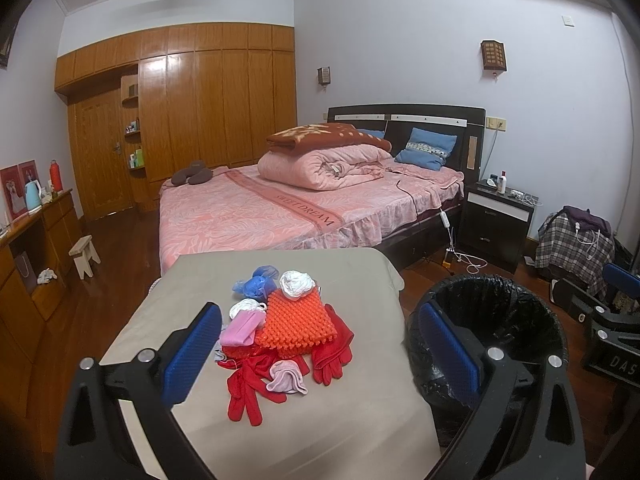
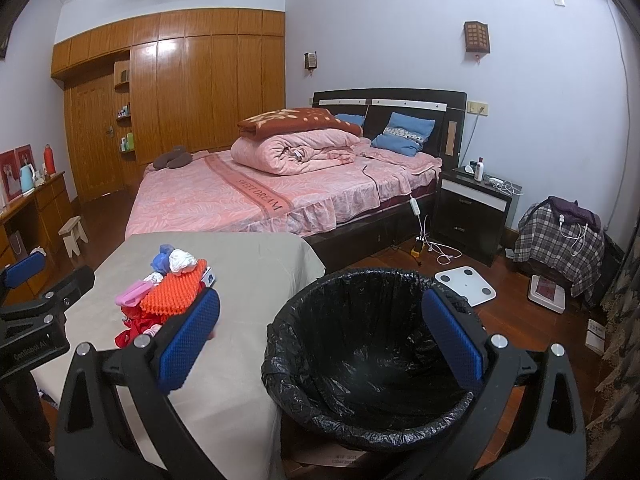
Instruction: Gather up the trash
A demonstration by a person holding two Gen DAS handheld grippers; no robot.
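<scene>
A pile of items lies on a beige-covered table (image 1: 312,420): a crumpled white bag (image 1: 297,285), a blue bag (image 1: 256,282), an orange spiky mat (image 1: 298,324), a pink mask (image 1: 240,330), red gloves (image 1: 256,384) and a small pink cloth (image 1: 286,378). The pile also shows in the right wrist view (image 2: 168,292). A bin with a black liner (image 2: 372,360) stands right of the table. My left gripper (image 1: 320,352) is open and empty above the pile's near side. My right gripper (image 2: 320,344) is open and empty over the bin.
A pink bed (image 1: 280,208) stands behind the table, with a dark nightstand (image 1: 496,220) to its right. A white scale (image 2: 466,280) and cables lie on the wood floor. A plaid-covered seat (image 2: 560,236) is at the right, a wooden desk (image 1: 32,240) at the left.
</scene>
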